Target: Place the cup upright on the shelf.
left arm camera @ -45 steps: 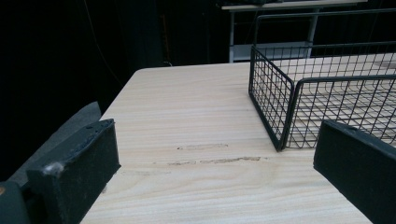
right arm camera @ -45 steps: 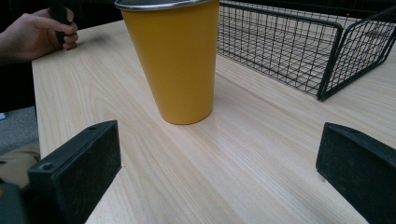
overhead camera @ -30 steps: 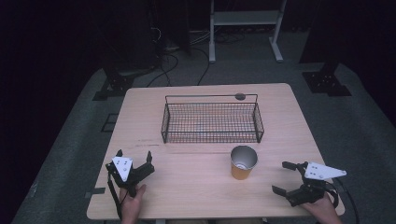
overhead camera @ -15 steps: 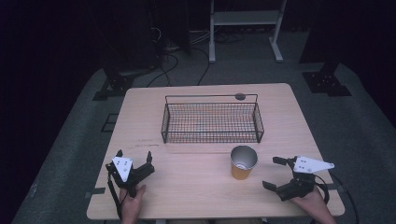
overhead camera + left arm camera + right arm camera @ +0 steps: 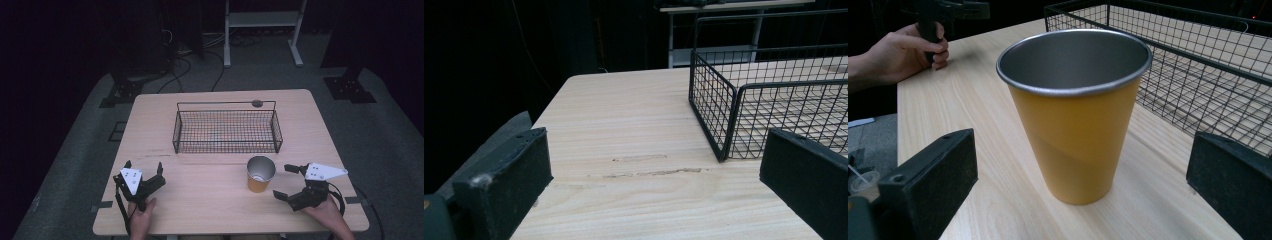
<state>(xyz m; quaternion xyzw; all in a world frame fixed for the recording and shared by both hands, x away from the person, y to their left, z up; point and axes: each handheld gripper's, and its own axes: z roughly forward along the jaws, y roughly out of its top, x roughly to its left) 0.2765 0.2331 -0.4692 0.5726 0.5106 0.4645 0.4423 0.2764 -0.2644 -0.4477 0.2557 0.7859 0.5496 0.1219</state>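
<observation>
An orange cup with a silver metal inside stands upright on the wooden table, just in front of the black wire basket. In the right gripper view the cup sits straight ahead between the two spread jaws, untouched. My right gripper is open, a short way right of the cup, pointing left at it. Near the front left corner my left gripper is open and holds nothing. Its view shows bare table and the basket's near corner.
The basket looks empty. A small dark round object lies behind its back rim. A white metal stand and cables are on the floor beyond the table. The other hand and gripper show far off in the right gripper view.
My right gripper has moved left toward the cup, with its jaws still spread. The left gripper, the cup and the basket have stayed in place.
</observation>
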